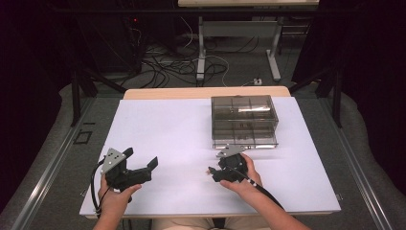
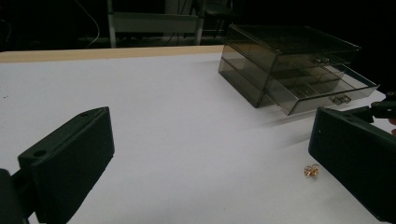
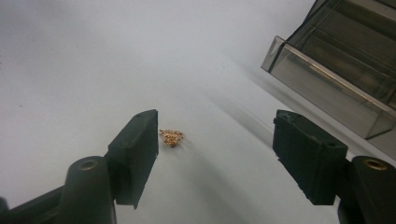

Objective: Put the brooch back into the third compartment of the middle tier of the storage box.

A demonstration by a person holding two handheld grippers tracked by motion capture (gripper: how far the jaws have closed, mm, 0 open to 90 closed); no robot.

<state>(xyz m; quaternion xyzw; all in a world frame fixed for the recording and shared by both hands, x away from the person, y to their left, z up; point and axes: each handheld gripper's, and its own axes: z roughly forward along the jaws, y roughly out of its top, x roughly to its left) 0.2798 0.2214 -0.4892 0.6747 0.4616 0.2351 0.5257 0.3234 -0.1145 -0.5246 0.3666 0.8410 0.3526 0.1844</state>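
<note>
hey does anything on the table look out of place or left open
Yes. A small gold trinket lies loose on the white table, between the right gripper's open jaws. The organiser box's bottom drawer is pulled out.

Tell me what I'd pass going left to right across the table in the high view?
left gripper → right gripper → smoky clear drawer box, set farther back with its bottom drawer pulled out.

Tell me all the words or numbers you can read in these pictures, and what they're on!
There are none to read. The smoky plastic drawer box has no label, the white table top is plain, the left gripper and right gripper carry no writing, and the small gold trinket is too tiny to show any marks.
</note>
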